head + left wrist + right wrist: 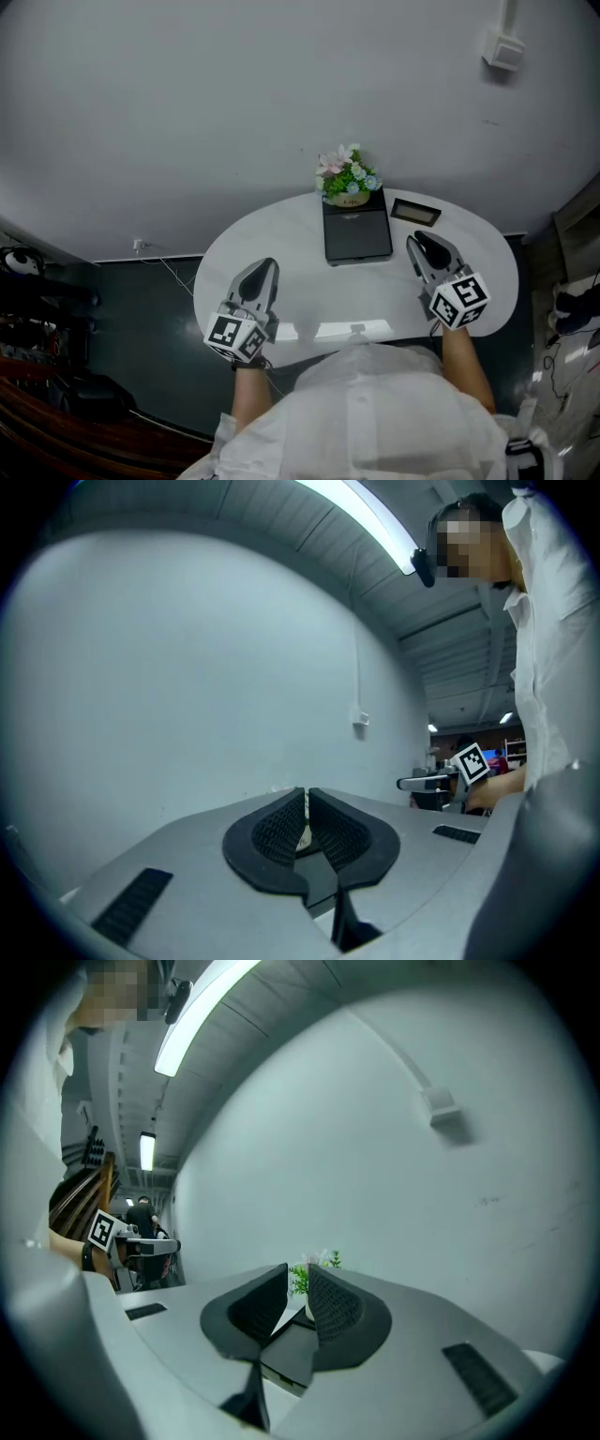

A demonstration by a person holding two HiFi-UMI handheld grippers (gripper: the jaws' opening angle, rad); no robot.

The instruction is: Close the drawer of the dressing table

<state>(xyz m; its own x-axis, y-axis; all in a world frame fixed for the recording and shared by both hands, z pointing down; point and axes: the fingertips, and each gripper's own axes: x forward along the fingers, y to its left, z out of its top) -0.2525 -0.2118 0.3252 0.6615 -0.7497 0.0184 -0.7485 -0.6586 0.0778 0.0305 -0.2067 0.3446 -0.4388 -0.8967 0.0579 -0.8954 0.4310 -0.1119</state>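
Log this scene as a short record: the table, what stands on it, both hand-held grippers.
table: white dressing table, against a grey wall
on it: black box, flower pot at its far end, small dark frame to its right
left hand-held gripper: over the table's left side, jaws together, empty
right hand-held gripper: over the table's right side, jaws slightly apart, empty

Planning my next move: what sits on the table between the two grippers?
In the head view, a dark flat box on the white tabletop lies between the left gripper and right gripper, flower pot at its far end.
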